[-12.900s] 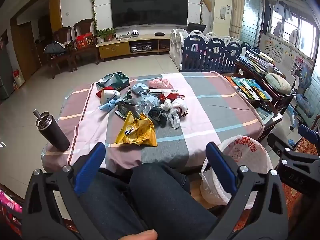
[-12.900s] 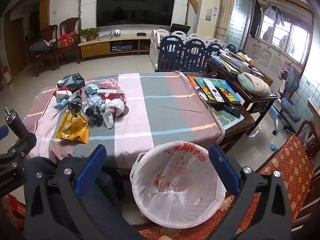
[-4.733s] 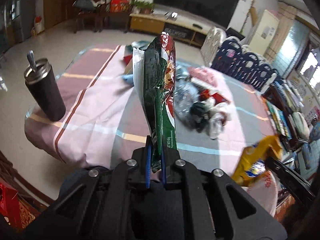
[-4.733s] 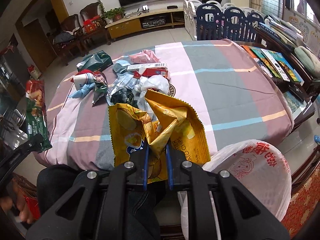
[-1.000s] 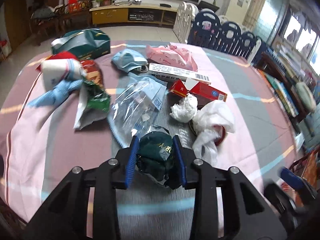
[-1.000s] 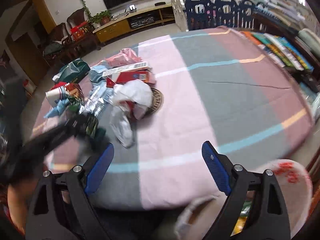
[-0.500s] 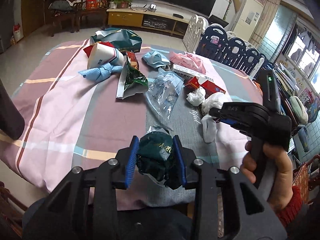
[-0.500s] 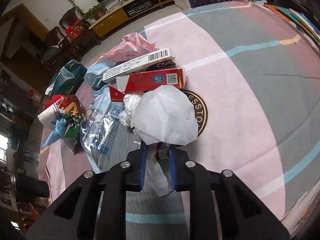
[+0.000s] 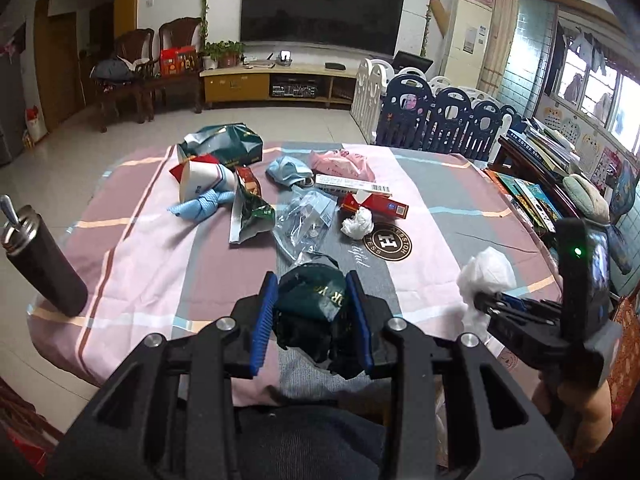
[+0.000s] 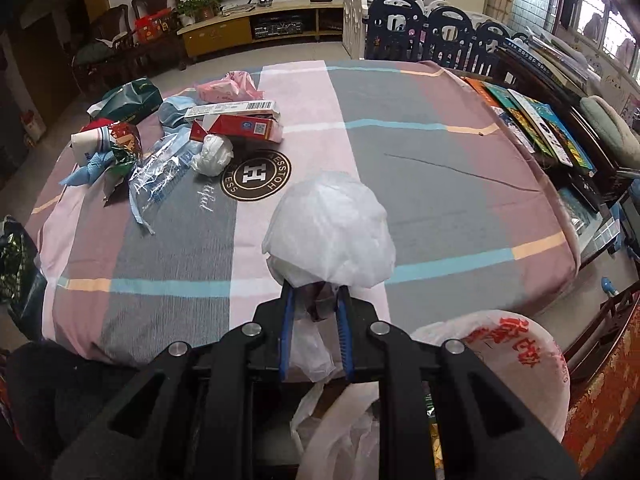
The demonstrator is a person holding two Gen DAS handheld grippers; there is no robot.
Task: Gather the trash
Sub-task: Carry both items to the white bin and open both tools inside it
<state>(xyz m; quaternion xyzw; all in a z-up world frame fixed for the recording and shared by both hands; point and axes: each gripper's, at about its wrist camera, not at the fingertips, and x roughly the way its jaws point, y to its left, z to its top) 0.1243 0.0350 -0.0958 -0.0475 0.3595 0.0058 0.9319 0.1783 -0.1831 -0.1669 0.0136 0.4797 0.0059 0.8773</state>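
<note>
While the left gripper (image 9: 312, 300) clamps a crumpled dark green wrapper (image 9: 312, 292) above the near edge of the surface (image 9: 140, 248), the right gripper (image 10: 314, 312) pinches a white plastic bag (image 10: 330, 228) beside it, just above the white-lined trash bin (image 10: 516, 344). Remaining litter, including a red carton (image 9: 378, 205) and a paper cup (image 9: 202, 184), lies beyond the wrapper.

Wall television (image 9: 320, 8), tiled floor (image 9: 72, 152)
</note>
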